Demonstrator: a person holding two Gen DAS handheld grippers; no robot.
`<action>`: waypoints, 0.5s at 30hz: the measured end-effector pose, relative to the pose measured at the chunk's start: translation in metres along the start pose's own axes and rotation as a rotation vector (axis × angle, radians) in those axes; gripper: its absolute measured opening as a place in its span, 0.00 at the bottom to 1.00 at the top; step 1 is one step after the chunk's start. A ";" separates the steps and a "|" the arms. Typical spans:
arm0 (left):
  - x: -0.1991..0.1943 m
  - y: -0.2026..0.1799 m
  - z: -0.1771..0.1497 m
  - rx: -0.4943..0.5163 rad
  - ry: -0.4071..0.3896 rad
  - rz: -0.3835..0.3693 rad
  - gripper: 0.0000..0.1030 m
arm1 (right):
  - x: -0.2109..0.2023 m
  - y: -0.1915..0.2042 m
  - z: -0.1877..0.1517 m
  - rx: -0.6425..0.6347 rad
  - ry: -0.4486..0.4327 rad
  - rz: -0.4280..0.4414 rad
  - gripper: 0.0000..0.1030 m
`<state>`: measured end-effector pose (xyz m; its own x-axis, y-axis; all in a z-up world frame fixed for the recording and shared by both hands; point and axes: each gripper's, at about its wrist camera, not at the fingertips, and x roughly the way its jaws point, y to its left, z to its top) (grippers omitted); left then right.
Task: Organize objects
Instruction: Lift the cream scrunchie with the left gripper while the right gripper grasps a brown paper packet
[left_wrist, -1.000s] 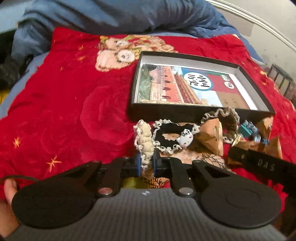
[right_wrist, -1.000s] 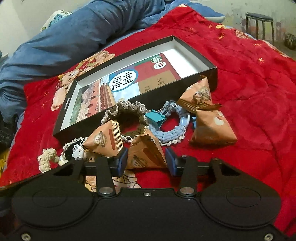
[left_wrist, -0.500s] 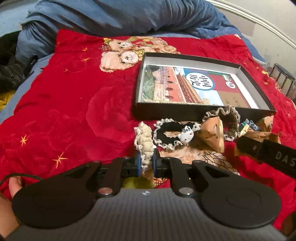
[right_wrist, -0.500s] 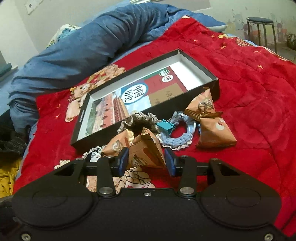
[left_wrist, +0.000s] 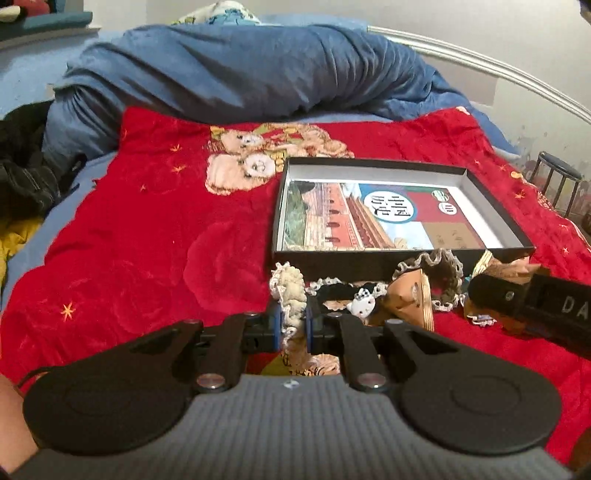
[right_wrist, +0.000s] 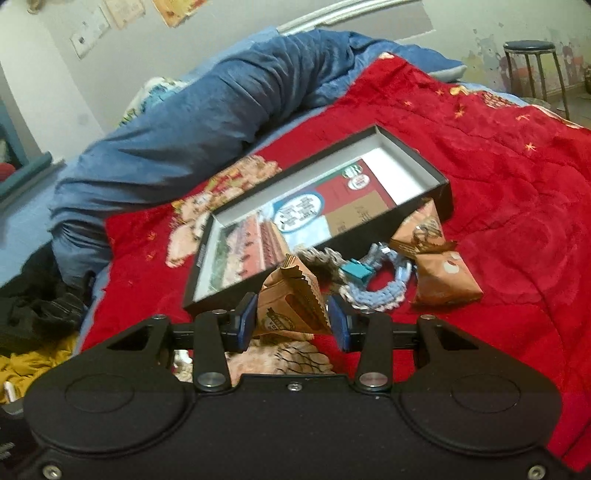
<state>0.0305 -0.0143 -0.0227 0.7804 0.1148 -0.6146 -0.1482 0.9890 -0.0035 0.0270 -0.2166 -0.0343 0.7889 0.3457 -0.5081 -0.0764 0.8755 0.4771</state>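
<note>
Done: nothing lay in the box (left_wrist: 491, 206), upper right | left gripper (left_wrist: 294, 325) clenched on cream scrunchie (left_wrist: 290, 291), middle | right gripper (right_wrist: 291, 319) grasped brown packet (right_wrist: 295, 302) | left: pile (right_wrist: 402, 269) on bed.

Red blanket (left_wrist: 147, 236) with gold stars and a teddy-bear print; blue duvet (left_wrist: 240, 74). Black box (right_wrist: 445, 192), white inside, with a red, blue and white picture. Cream lace scrunchie (left_wrist: 291, 295). Brown snack packet (right_wrist: 291, 306). Light-blue scrunchie (right_wrist: 384, 291), teal clip (right_wrist: 356, 272).
</note>
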 end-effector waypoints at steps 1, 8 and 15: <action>-0.001 0.000 0.000 -0.001 -0.005 -0.009 0.16 | -0.002 0.000 0.001 0.002 -0.010 0.012 0.39; -0.007 -0.002 0.004 0.023 -0.051 -0.034 0.15 | -0.016 0.002 0.006 0.032 -0.079 0.093 0.39; -0.015 0.002 0.020 0.059 -0.072 -0.114 0.15 | -0.021 0.007 0.014 0.020 -0.108 0.147 0.39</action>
<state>0.0304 -0.0125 0.0021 0.8319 0.0056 -0.5549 -0.0217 0.9995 -0.0225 0.0187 -0.2223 -0.0098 0.8310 0.4303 -0.3525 -0.1844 0.8110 0.5552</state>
